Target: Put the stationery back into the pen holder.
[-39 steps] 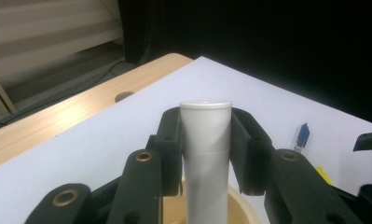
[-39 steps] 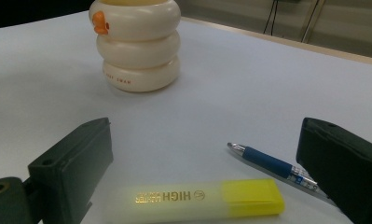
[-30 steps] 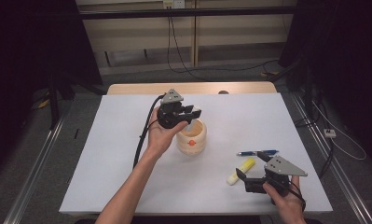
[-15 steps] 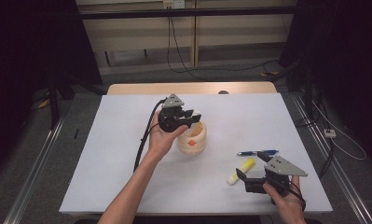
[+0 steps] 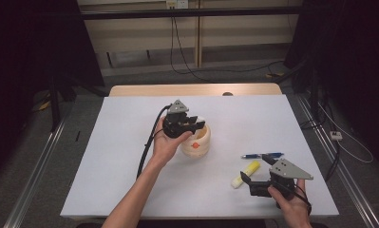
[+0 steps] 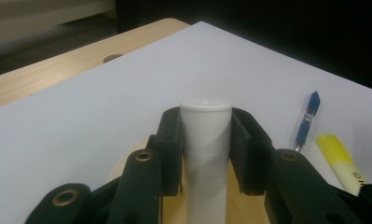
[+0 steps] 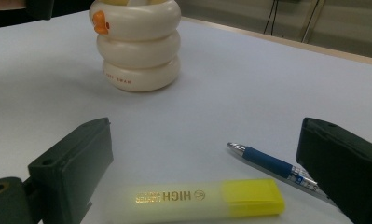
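The left tool (image 5: 193, 124) is gripping a white tube (image 6: 205, 140) over the cream duck-faced holder (image 5: 196, 141) sitting mid-worktop (image 5: 106, 156). The right tool (image 5: 253, 183) is resting released near the front right corner, just beside a yellow highlighter (image 7: 207, 197) and blue pen (image 7: 272, 165).

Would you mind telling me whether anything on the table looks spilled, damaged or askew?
Nothing stands out. The cream holder stands upright, the highlighter and blue pen lie flat on the table, and the left claw grips a white tube squarely.
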